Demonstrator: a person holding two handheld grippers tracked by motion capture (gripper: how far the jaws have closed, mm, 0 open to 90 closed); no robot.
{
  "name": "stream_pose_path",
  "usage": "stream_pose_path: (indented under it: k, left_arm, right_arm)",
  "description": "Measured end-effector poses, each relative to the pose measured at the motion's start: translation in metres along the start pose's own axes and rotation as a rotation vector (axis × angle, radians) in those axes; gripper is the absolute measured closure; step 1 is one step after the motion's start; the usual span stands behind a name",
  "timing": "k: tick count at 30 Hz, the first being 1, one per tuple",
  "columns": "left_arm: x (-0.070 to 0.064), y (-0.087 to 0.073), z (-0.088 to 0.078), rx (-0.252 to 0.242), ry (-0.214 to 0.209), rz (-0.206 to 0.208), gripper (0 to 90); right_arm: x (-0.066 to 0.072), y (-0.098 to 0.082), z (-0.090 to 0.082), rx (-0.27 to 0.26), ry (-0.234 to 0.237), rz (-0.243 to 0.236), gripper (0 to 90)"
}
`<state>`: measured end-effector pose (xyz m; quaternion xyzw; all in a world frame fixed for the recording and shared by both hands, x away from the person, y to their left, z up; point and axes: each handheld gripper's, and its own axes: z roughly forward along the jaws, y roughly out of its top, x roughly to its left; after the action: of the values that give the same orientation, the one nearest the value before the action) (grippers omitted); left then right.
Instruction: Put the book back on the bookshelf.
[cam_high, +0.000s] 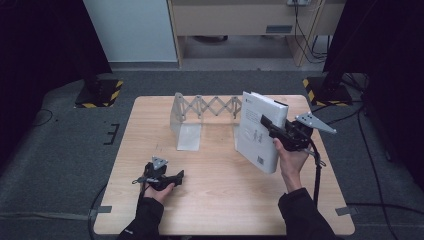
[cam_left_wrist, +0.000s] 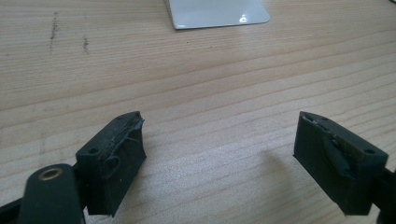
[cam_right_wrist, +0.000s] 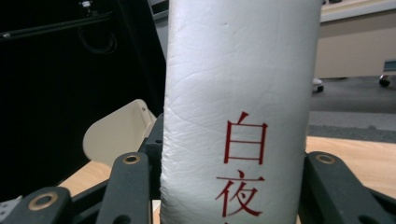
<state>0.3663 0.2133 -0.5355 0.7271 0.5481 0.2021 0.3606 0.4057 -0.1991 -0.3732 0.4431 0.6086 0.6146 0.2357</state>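
Note:
A white book stands upright, lifted a little off the wooden table at the right. My right gripper is shut on it and grips it from the right side. In the right gripper view the book's white spine with red characters sits between the two black jaws of the right gripper. My left gripper rests low on the table at the front left. Its jaws stand wide open over bare wood, with nothing between them.
A metal extendable book rack with a scissor lattice stands at the back of the table; its left end plate and flat foot face me, and that foot lies ahead of the left gripper. A pale rounded plate stands just behind the book.

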Motion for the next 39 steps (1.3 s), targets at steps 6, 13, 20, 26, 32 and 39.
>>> stream_pose_path:
  k: [6, 13, 20, 26, 32, 39]
  left_arm:
    - [0.000, 0.000, 0.000, 0.000, 0.000, 0.000, 15.3]
    - [0.000, 0.000, 0.000, 0.005, 0.001, 0.009, 15.3]
    - [0.000, 0.000, 0.000, 0.004, 0.001, 0.011, 15.3]
    - [0.000, 0.000, 0.000, 0.004, -0.001, 0.010, 15.3]
    - [0.000, 0.000, 0.000, 0.004, -0.001, 0.013, 15.3]
    - [-0.001, 0.000, 0.000, 0.005, 0.000, 0.013, 15.3]
  right_arm:
    - [-0.003, 0.003, 0.015, -0.004, -0.021, 0.003, 53.5]
    - [-0.010, 0.004, 0.033, -0.002, -0.067, -0.026, 53.5]
    - [-0.016, -0.002, 0.052, 0.000, -0.090, -0.031, 53.4]
    - [-0.013, -0.009, 0.066, 0.004, -0.109, -0.048, 53.4]
    - [-0.008, -0.017, 0.075, 0.023, -0.123, -0.076, 53.3]
    - [-0.009, -0.027, 0.079, 0.038, -0.141, -0.093, 53.3]
